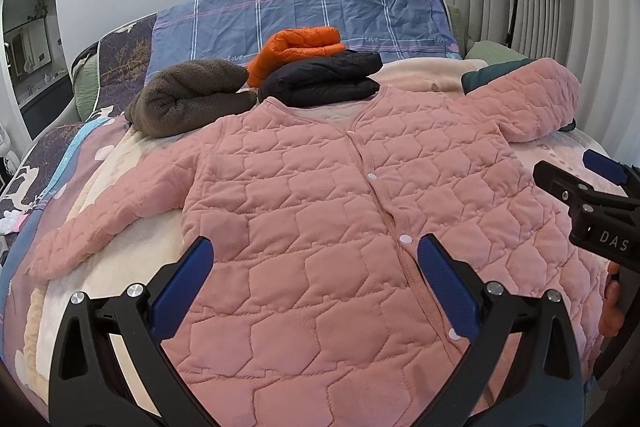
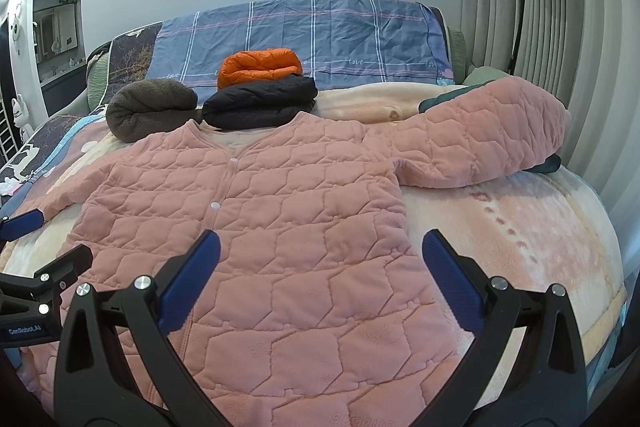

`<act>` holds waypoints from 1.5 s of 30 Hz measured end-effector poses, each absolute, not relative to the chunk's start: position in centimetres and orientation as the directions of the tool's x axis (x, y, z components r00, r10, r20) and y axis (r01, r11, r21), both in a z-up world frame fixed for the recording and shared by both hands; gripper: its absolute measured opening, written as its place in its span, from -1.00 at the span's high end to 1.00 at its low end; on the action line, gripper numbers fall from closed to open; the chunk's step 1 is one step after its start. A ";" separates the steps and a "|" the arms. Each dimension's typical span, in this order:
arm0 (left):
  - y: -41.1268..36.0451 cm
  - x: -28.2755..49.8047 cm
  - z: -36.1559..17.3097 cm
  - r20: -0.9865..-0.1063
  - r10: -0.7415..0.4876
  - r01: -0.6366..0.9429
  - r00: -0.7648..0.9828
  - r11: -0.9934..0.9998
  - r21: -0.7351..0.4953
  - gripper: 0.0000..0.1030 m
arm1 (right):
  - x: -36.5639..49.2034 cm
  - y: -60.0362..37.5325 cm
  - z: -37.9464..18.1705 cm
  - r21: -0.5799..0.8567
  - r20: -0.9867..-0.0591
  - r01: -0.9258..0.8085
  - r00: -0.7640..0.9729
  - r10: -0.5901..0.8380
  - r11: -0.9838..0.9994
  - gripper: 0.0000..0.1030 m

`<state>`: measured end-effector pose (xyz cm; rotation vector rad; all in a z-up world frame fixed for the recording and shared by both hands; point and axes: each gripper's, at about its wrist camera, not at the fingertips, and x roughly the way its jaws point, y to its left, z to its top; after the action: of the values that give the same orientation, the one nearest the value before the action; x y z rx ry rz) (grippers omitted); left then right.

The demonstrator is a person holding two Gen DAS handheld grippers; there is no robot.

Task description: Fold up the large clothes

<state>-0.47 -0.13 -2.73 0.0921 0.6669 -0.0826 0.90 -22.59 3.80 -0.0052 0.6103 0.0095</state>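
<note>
Plainly, a pink quilted jacket [image 1: 320, 207] lies face up and spread flat on the bed [image 2: 520, 227], snapped shut down the front, its hem toward the near edge and its collar toward the headboard end. One sleeve stretches out toward the bed's left edge; the other sleeve [image 2: 492, 139] angles up toward the far right corner, resting partly on a dark teal item. The left hand-held gripper [image 1: 316, 267] hovers over the jacket's lower front with its blue-padded jaws spread wide and nothing between them. The right hand-held gripper [image 2: 320, 263] hangs over the jacket's right side near the hem, jaws likewise released and empty. Beyond the collar sit three folded garments: a brown fleece [image 1: 188, 99] toward the left, a black puffer [image 1: 324, 79] touching the collar, and an orange puffer [image 1: 296, 51] behind it. A blue plaid cover [image 2: 320, 35] drapes the headboard end.
</note>
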 end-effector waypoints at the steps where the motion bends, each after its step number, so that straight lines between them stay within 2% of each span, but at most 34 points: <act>1: -0.1 -0.4 -2.7 -0.620 -0.047 0.105 0.783 0.993 0.058 -0.97 | 0.9 -22.6 3.8 -0.001 -0.574 -0.010 0.819 0.008 1.000 -0.96; 19: 1.3 0.2 -2.9 -0.635 -0.050 0.078 0.771 0.997 0.016 -0.97 | 1.4 -22.6 3.2 0.010 -0.592 -0.012 0.806 0.016 1.000 -0.96; 23: 4.2 1.4 -3.6 -0.663 -0.102 0.053 0.741 0.994 -0.094 -0.97 | 2.0 -22.5 3.0 0.019 -0.606 -0.018 0.795 0.026 1.000 -0.96; 26: 9.0 2.3 -4.4 -0.657 -0.205 0.011 0.725 0.958 -0.286 -0.97 | 2.2 -22.5 2.9 0.014 -0.611 -0.024 0.791 0.027 1.000 -0.96; 28: 13.0 2.7 -5.1 -0.647 -0.232 -0.056 0.726 0.918 -0.392 -0.97 | 2.2 -22.5 2.8 0.001 -0.612 -0.021 0.791 0.017 1.000 -0.96; 30: 17.5 2.8 -5.9 -0.646 -0.179 -0.167 0.742 0.885 -0.436 -0.97 | 2.4 -22.8 2.6 -0.009 -0.617 -0.009 0.787 0.001 1.000 -0.96; 32: 22.0 2.5 -6.7 -0.648 -0.080 -0.270 0.757 0.865 -0.422 -0.97 | 2.5 -23.2 2.3 -0.005 -0.626 0.005 0.780 -0.007 1.000 -0.96; 33: 24.1 2.5 -7.2 -0.664 -0.039 -0.320 0.747 0.854 -0.410 -0.91 | 2.7 -23.4 2.2 -0.002 -0.632 0.015 0.775 -0.013 1.000 -0.96; 35: 28.8 2.2 -8.5 -0.692 -0.020 -0.408 0.722 0.795 -0.449 -0.39 | 2.8 -23.8 2.0 0.000 -0.639 0.029 0.769 -0.022 1.000 -0.96; 38: 35.4 1.3 -10.7 -0.682 -0.064 -0.491 0.729 0.645 -0.586 0.05 | 3.1 -24.1 2.0 -0.007 -0.642 0.052 0.766 -0.044 0.999 -0.96; 43: 41.9 0.9 -13.8 -0.703 -0.072 -0.591 0.708 0.484 -0.645 0.06 | 3.5 -23.7 2.2 -0.002 -0.641 0.057 0.766 -0.045 0.998 -0.96; 45: 43.8 0.9 -14.8 -0.697 -0.060 -0.620 0.715 0.405 -0.672 -0.04 | 3.6 -23.3 2.1 -0.021 -0.643 0.045 0.764 -0.048 0.999 -0.96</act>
<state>0.86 43.80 -14.84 -1.1154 0.7176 0.3946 3.59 -23.25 2.09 -0.0044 0.6987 -0.0510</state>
